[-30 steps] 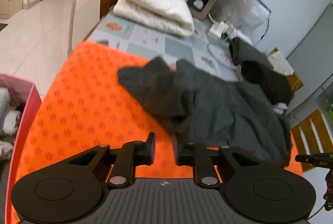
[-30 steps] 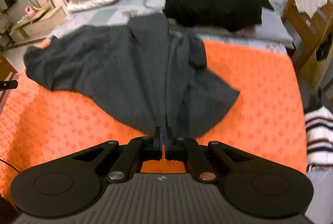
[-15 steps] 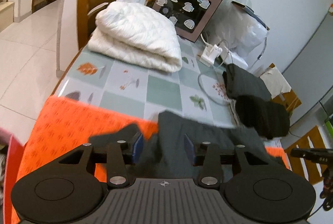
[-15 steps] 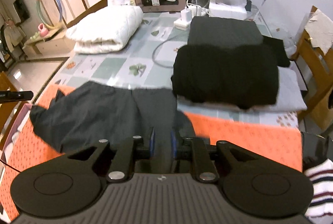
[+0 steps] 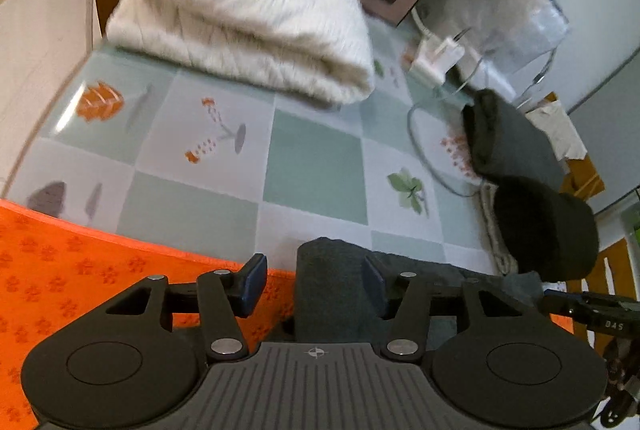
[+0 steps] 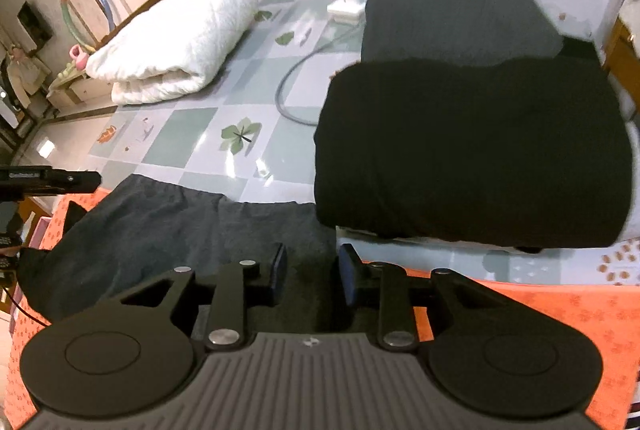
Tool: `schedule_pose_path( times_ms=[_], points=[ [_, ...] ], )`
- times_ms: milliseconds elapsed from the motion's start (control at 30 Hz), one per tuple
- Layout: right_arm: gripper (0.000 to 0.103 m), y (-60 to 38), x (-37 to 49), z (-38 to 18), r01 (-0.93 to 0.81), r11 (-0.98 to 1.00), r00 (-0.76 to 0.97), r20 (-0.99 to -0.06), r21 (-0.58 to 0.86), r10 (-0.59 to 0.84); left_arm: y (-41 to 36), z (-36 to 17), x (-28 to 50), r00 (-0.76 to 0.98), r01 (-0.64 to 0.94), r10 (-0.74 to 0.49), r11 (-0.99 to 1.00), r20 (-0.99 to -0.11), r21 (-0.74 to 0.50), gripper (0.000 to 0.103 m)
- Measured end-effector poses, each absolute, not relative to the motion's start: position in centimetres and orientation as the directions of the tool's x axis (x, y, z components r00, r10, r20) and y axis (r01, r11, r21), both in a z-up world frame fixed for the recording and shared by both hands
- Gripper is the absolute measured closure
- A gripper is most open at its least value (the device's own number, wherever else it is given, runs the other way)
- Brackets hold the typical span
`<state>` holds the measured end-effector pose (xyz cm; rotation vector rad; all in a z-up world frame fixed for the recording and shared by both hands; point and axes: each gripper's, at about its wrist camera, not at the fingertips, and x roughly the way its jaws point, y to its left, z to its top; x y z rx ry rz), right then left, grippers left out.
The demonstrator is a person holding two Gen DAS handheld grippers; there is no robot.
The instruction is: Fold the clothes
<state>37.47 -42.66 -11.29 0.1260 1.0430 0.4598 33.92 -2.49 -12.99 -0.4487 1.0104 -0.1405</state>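
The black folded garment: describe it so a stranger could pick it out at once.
Start at the table with its leaf-print checked cover. On its right side lies a stack of folded clothes; the black garment is the top piece nearest the orange mat. It is darker than the grey folded one behind it.

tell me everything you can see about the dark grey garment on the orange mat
The dark grey garment is a soft, matte, knit-looking piece, spread fairly flat with mild wrinkles. It lies on the orange mat, its far edge reaching onto the checked tablecloth. Its right end runs up beside the folded black stack. Both the open left gripper and the open right gripper sit over it, cloth showing between the fingers. What kind of garment it is cannot be told.
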Motion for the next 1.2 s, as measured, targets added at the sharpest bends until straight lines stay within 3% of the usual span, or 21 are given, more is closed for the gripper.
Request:
schedule_pose_path(
  times_ms=[100,133,200,233,433,667,933,1200],
  points=[
    [0.073,-42.6,38.3,-12.3,-0.297,0.886,0.391,-0.801,0.355,0.452,-2.8,-14.3,34.9,0.501,-0.102,-0.321,0.900,-0.804,-0.423,0.049],
    [0.086,-42.5,38.5,-12.5,-0.297,0.881,0.384,-0.798,0.368,0.463,-2.8,-14.5,34.9,0.494,-0.102,-0.339,0.892,-0.800,-0.440,0.052],
    [0.099,-42.7,37.7,-11.6,-0.301,0.874,0.398,-0.783,0.381,0.478,-2.9,-14.9,34.8,0.482,-0.102,-0.374,0.875,-0.792,-0.474,0.090],
    [0.099,-42.8,37.2,-11.1,-0.302,0.871,0.406,-0.775,0.387,0.485,-3.1,-14.6,34.5,0.489,-0.090,-0.385,0.871,-0.783,-0.484,0.095],
    [0.100,-43.7,34.2,-7.8,-0.317,0.851,0.455,-0.720,0.420,0.524,-2.4,-10.1,30.2,0.580,-0.016,-0.454,0.824,-0.676,-0.567,0.097],
    [0.100,-45.6,24.5,-3.1,-0.362,0.840,0.500,-0.676,0.405,0.541,-1.8,-3.8,21.5,0.634,0.131,-0.524,0.797,-0.568,-0.589,0.097],
    [0.100,-46.5,11.8,-1.2,-0.423,0.835,0.487,-0.689,0.352,0.537,-2.3,-2.1,9.5,0.580,0.354,-0.663,0.728,-0.473,-0.587,0.098],
    [0.100,-45.4,1.1,-3.5,-0.502,0.823,0.420,-0.757,0.266,0.501,-4.0,-4.4,-0.4,0.458,0.385,-0.684,0.728,-0.567,-0.567,0.099]
  ],
)
